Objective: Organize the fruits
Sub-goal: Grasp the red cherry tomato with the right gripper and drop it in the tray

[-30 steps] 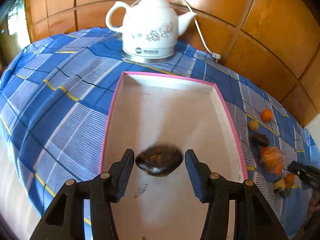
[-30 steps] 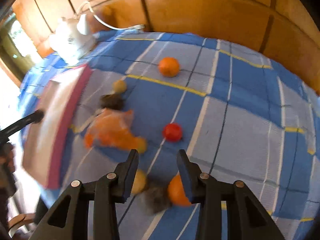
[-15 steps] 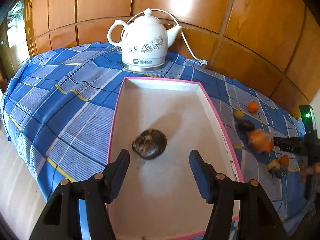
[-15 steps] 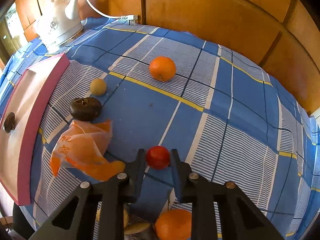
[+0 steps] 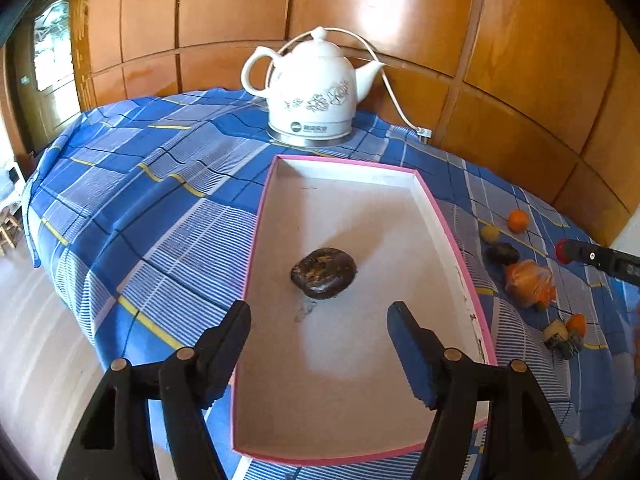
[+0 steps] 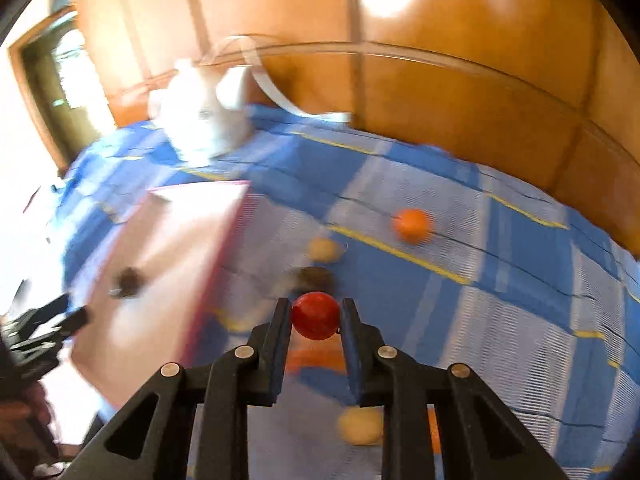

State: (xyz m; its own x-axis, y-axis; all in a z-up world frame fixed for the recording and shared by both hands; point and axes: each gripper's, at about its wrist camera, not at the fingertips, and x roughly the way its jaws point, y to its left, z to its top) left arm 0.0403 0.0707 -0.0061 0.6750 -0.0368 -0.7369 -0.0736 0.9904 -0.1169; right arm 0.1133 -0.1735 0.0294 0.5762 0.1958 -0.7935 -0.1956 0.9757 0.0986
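Right gripper pinching the red fruit, left gripper just been spreading, empty — carry it level, release low inside the tray, beside the dark fruit.

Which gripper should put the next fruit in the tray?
Right. The right gripper already clamps the red fruit; the left gripper is open, empty, over the pink-rimmed tray.

A: What's on the counter?
B: Blue plaid cloth over it. White kettle at back, pink-rimmed tray in front, then loose fruit on the right: orange, yellowish one, dark one, orange bag.
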